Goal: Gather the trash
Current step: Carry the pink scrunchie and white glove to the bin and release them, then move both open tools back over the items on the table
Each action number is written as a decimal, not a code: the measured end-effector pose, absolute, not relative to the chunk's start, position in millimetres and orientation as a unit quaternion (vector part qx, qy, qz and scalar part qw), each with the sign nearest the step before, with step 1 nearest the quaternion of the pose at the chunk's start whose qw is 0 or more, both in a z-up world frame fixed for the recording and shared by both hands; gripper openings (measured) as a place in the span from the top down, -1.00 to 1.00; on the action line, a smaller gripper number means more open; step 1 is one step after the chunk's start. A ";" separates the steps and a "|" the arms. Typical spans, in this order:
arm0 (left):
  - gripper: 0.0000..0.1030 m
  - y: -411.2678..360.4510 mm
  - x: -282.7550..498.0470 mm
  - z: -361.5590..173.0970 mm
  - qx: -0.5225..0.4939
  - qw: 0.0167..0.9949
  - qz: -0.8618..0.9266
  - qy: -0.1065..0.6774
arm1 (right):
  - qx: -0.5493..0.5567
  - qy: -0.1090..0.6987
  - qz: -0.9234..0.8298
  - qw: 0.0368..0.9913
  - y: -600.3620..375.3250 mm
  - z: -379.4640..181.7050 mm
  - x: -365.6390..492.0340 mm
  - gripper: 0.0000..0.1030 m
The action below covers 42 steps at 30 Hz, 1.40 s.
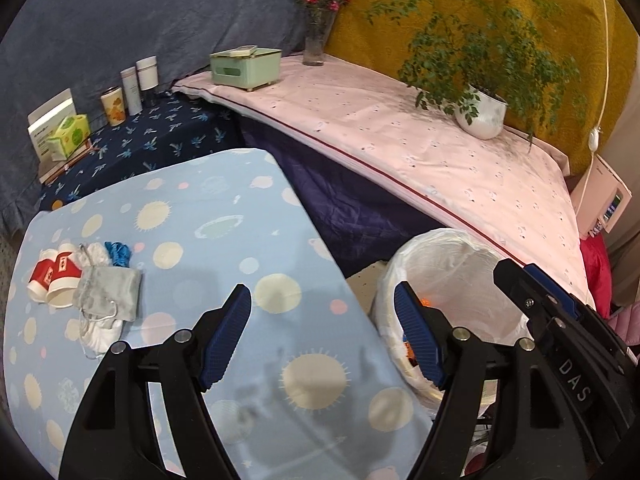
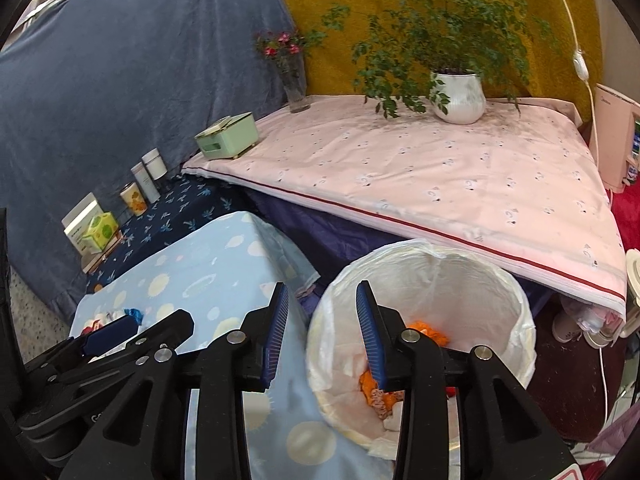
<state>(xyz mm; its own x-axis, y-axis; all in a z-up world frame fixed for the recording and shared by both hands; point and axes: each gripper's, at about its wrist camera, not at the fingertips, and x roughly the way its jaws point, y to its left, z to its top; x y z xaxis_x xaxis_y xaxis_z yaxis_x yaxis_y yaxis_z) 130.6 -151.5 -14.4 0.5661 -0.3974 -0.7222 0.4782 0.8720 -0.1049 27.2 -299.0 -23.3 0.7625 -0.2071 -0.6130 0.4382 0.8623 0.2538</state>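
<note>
Two handheld grippers are seen from their own wrist cams, both angled downward over a table w/ a light-blue planet-print cloth (image 1: 224,216). The left gripper (image 1: 322,338) is held w/ its jaws spread wide and nothing between them; one blue pad is seen over the cloth, the other in front of the bin's rim. The right gripper (image 2: 322,338) is tilted down just beside it, jaws partly apart and empty, w/ one finger over the table edge and the other over the bin's mouth. A white-lined trash bin (image 2: 516,312) is placed just right of the table; orange scraps (image 2: 428,332) are seen inside. Remaining trash is left at the table's far left: two red-and-white paper cups (image 1: 52,280), a grey pouch (image 1: 112,292), white crumpled pieces (image 1: 102,330) and a blue scrap (image 1: 120,254), all touching or nearly so.
</note>
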 end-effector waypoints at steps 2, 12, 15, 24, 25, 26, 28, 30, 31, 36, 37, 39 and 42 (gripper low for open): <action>-0.36 -142.2 133.6 -14.8 0.045 0.885 -0.241 0.396 | 0.189 0.299 -0.169 0.920 -288.8 -22.4 33.2 0.32; -0.36 -78.2 155.8 -24.8 0.010 0.892 -0.192 0.409 | 0.161 0.315 -0.128 0.926 -238.4 -22.6 61.1 0.30; -0.36 -54.1 165.2 -32.0 -0.006 0.891 -0.170 0.420 | 0.156 0.320 -0.112 0.928 -220.7 -25.4 70.3 0.22; -0.37 19.9 186.0 -54.4 -0.037 0.892 -0.112 0.437 | 0.137 0.348 -0.059 0.926 -161.0 -40.0 105.8 0.22; -0.37 28.1 187.8 -57.2 -0.040 0.891 -0.106 0.439 | 0.134 0.352 -0.052 0.925 -153.8 -42.2 110.4 0.22; -0.37 37.4 190.0 -60.5 -0.041 0.891 -0.098 0.440 | 0.132 0.355 -0.046 0.924 -148.3 -44.3 114.3 0.22; -0.37 51.6 193.9 -65.8 -0.041 0.892 -0.087 0.443 | 0.131 0.363 -0.032 0.922 -134.0 -50.1 124.4 0.22; -0.37 65.6 196.5 -71.1 -0.042 0.891 -0.077 0.445 | 0.129 0.371 -0.020 0.920 -120.2 -55.8 134.0 0.22; -0.37 72.5 197.5 -73.5 -0.043 0.891 -0.073 0.447 | 0.128 0.374 -0.015 0.918 -114.1 -58.0 138.7 0.22; -0.37 105.6 205.9 -85.5 -0.049 0.888 -0.052 0.454 | 0.132 0.398 0.013 0.908 -85.2 -77.0 165.9 0.22; -0.37 111.5 207.8 -87.7 -0.051 0.887 -0.048 0.456 | 0.132 0.402 0.016 0.906 -81.1 -80.5 170.4 0.22; -0.37 124.5 212.2 -92.3 -0.057 0.885 -0.039 0.460 | 0.130 0.410 0.020 0.903 -72.4 -88.6 179.5 0.22; -0.37 139.1 217.6 -99.0 -0.063 0.883 -0.029 0.465 | 0.127 0.422 0.023 0.897 -62.0 -101.9 193.6 0.22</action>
